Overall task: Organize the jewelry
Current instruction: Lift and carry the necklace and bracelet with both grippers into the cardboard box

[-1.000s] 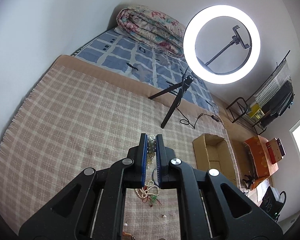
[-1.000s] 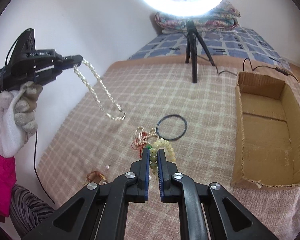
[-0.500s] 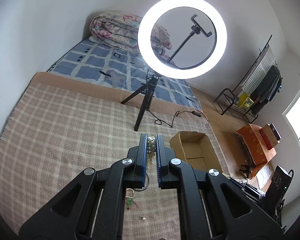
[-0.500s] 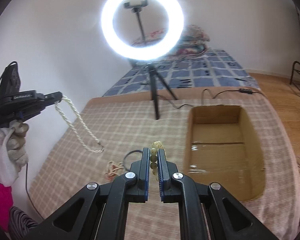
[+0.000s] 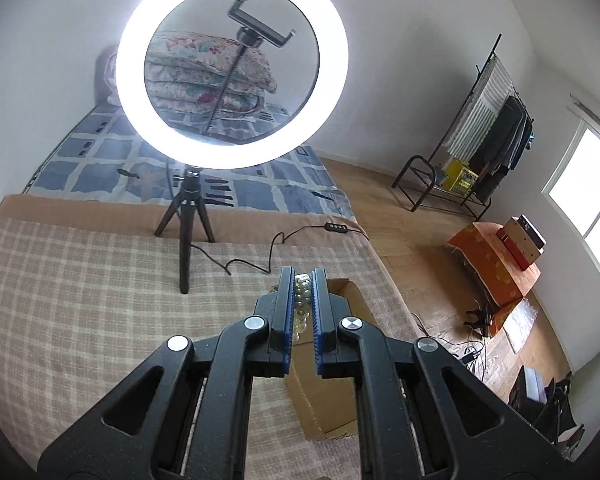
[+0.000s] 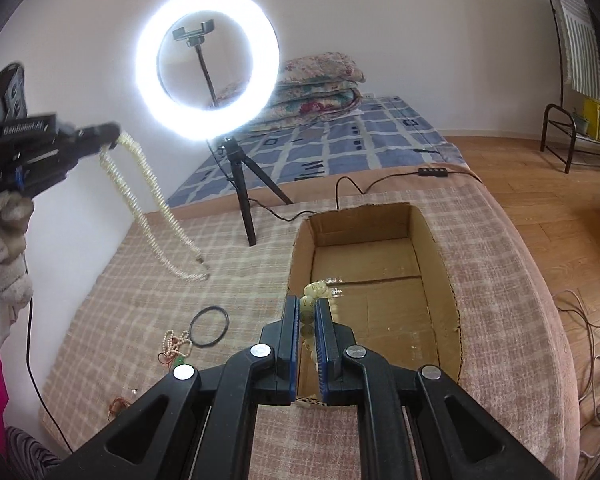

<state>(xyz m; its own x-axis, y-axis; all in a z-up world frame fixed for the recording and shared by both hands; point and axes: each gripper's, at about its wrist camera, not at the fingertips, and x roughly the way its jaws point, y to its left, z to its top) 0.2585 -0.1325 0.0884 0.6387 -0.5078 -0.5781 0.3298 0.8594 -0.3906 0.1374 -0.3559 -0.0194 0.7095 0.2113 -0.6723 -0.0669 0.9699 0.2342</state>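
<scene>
1. Beads first: right tool (image 6: 308, 312) is pinching a pale green bead bracelet (image 6: 314, 292) between its blue pads, a few beads poking past the tips and the rest dangling under the jaws. It's hanging over the near-left part of the open cardboard box (image 6: 440, 256), up in the air, not touching the box floor as far as I can tell.
2. Left tool (image 5: 302, 284) is clamped on a twisted pearl necklace (image 6: 152, 216). In its own camera you only see a stack of pale beads squeezed between the pads. From the right wrist view the necklace droops in a long loop at about 10 o'clock, bottom end hanging above the checked blanket (image 6: 236, 280), well left of the box.
3. Gloved left hand (image 6: 4, 248) grips that tool's handle at roughly 9 o'clock in the right view.
4. Leftover bits lying on the blanket around 8 o'clock: a black ring bangle (image 6: 209, 327), just beside it a small tangle of pearl strands with red and green thread (image 6: 175, 346), plus a small reddish piece (image 6: 118, 403) nearer the camera that's too small to identify.
5. Ring light on a tripod (image 6: 207, 63) stands past the box at about 11 o'clock, lit, cable trailing along the blanket edge.
6. Behind it, a blue patterned mattress with folded floral quilts (image 6: 320, 88) on top, against the wall.
</scene>
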